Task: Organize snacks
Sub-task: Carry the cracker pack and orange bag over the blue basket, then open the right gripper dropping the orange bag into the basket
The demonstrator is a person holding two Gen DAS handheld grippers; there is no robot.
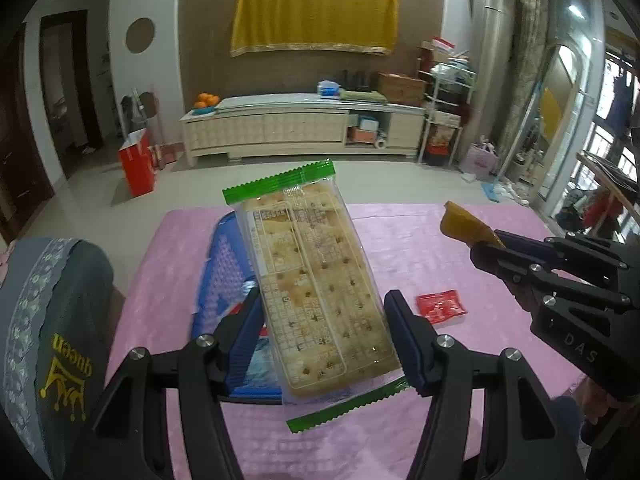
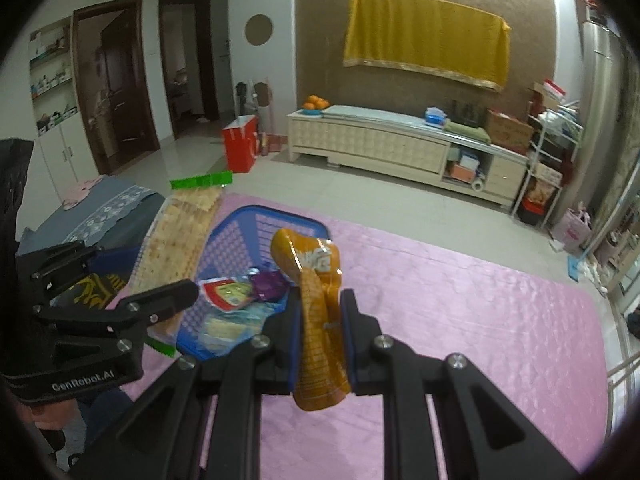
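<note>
Green-edged cracker pack (image 1: 320,280) mid-frame, clamped in the left hand-held gripper (image 1: 324,344) above the pink table (image 1: 400,240), blue basket (image 1: 224,264) behind, red sachet (image 1: 441,306) lower right, right wrist view: orange snack pouch (image 2: 320,312) pinched in the right hand-held gripper (image 2: 320,340), centre frame, beside the basket.

A lived-in home living room is showing here: a low cream cabinet (image 2: 384,146) is running along a textured brown wall, carrying a bowl of oranges (image 2: 315,104). A yellow cloth (image 1: 314,16) is hanging above it, and dark wooden doors (image 2: 116,80) are opening onto other rooms.
</note>
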